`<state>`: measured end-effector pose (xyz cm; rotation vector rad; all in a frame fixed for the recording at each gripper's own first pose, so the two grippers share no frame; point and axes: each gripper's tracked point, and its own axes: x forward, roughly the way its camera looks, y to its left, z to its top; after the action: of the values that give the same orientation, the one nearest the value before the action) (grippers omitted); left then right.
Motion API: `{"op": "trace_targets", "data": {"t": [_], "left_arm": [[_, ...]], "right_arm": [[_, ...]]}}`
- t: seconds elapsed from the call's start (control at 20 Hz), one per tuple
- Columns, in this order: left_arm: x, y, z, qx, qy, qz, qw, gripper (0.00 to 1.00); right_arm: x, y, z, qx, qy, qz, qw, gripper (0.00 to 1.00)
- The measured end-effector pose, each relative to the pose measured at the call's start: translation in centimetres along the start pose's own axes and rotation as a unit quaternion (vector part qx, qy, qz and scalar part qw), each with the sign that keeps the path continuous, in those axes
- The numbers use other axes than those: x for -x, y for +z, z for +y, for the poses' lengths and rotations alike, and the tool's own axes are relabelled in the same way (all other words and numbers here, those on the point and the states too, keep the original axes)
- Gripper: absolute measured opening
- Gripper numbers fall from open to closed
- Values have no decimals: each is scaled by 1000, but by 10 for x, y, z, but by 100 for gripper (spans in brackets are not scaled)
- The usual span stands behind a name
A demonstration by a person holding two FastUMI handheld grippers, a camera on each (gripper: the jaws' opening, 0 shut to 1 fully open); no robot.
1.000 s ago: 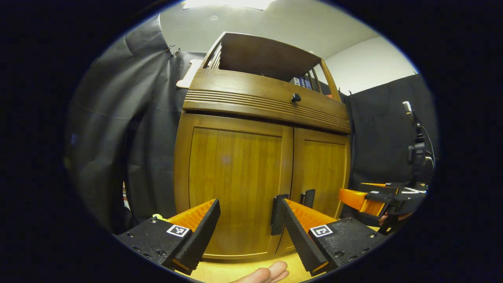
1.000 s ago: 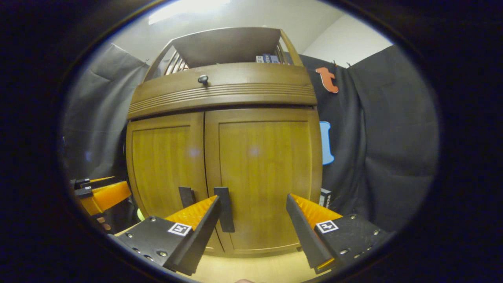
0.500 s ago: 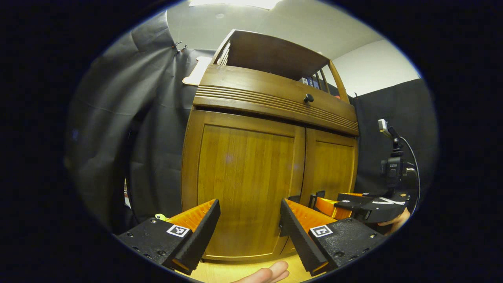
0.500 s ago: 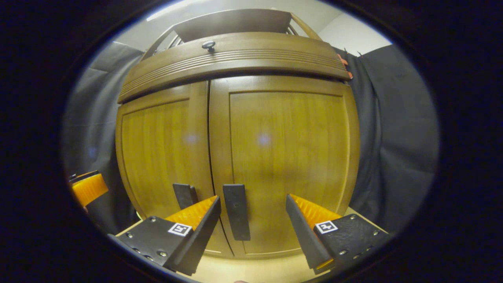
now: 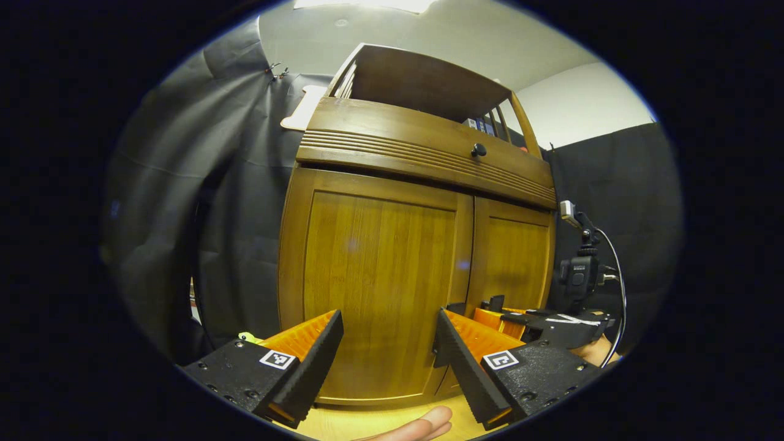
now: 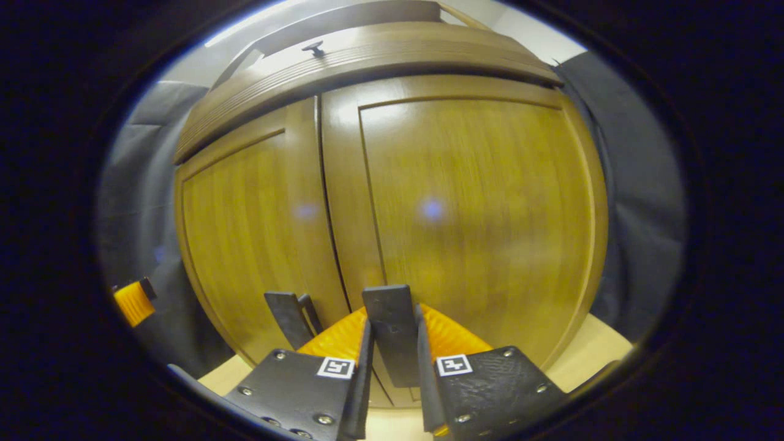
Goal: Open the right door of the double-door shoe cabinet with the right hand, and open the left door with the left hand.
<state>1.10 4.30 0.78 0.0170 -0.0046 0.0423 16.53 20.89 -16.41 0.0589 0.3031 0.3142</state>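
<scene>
Right gripper view: right gripper (image 6: 393, 343) jaws clamp right door handle (image 6: 392, 331); left gripper (image 5: 387, 343) jaws wide, empty

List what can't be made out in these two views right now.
- Left door handle, left gripper view: mostly hidden behind the left tool's own finger.
- Right door handle, right gripper view: lower end hidden between the right tool's fingers.
- Cabinet interior: hidden, both doors look closed.
- Items on the top shelf, left gripper view: too small to identify.
</scene>
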Motion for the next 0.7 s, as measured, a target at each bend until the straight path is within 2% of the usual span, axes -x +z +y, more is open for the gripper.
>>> {"op": "trace_targets", "data": {"t": [0.05, 0.15, 0.2, 0.25, 0.3, 0.35, 0.45, 0.55, 0.65, 0.7], "left_arm": [[-2, 0, 2, -1, 4, 1, 1000, 92], [-3, -1, 9, -2, 13, 3, 1000, 92], [-3, -1, 12, -2, 19, 2, 1000, 92], [-3, -1, 15, -3, 25, 2, 1000, 95], [-4, -2, 16, -5, 29, 3, 1000, 95], [-4, -4, 17, -7, 30, 5, 1000, 92], [-6, -7, 17, -9, 30, 10, 999, 96], [-7, -9, 18, -8, 32, 14, 999, 92], [-8, -10, 19, -8, 37, 16, 999, 96], [-7, -11, 19, -10, 39, 17, 999, 92]], "right_arm": [[3, 1, 0, 11, 5, 5, 1000, 27], [7, 3, 1, 5, 19, 14, 1000, 27], [11, 7, -1, 2, 28, 16, 999, 30], [16, 10, -1, -1, 35, 19, 999, 30], [23, 13, -2, -2, 39, 19, 999, 27], [30, 13, -5, 2, 42, 22, 999, 27], [49, 14, -14, 8, 43, 28, 999, 27], [62, 12, -16, 3, 47, 34, 998, 27], [74, 8, -19, -18, 54, 40, 998, 26], [78, 5, -20, -18, 56, 39, 998, 26]]}}
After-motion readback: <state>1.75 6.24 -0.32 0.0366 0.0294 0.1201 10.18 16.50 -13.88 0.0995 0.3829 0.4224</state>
